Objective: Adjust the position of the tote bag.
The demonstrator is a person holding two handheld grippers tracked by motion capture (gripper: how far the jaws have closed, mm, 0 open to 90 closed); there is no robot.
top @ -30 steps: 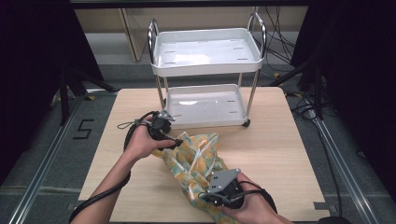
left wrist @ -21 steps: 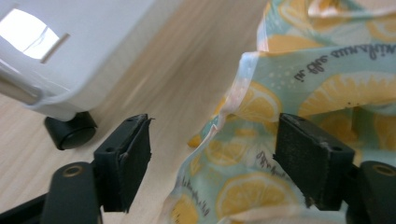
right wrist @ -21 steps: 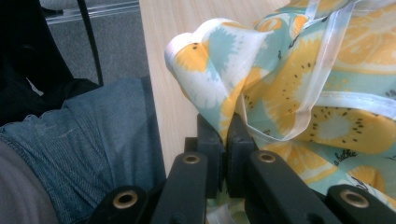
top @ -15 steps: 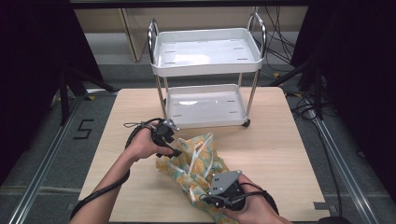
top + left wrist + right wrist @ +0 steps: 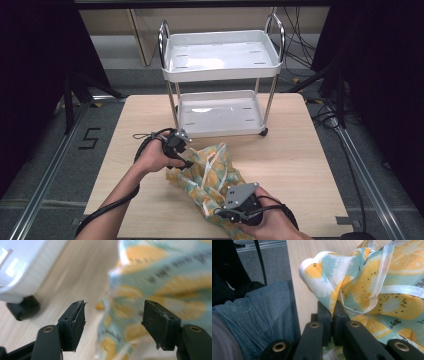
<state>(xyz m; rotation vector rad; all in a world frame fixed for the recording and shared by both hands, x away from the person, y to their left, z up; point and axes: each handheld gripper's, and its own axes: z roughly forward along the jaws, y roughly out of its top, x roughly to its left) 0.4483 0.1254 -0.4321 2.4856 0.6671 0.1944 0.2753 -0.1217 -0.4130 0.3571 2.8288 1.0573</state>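
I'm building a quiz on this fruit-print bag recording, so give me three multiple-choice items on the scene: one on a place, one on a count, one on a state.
1. Where does the white cart stand?
A. On the table's far side, beyond the bag
B. On the floor left of the table
C. At the table's near edge

2. How many shelves does the cart have?
A. One
B. Two
C. Four

3. How do the right gripper jaws stand?
A. Wide open above the bag
B. Shut on bare table
C. Shut on the bag's fabric

Answers:
1. A: in the high view its wheels rest on the table beyond the bag.
2. B: an upper and a lower tray show.
3. C: the right gripper view shows the printed fabric pinched between the closed jaws, while the left gripper is open beside the bag.
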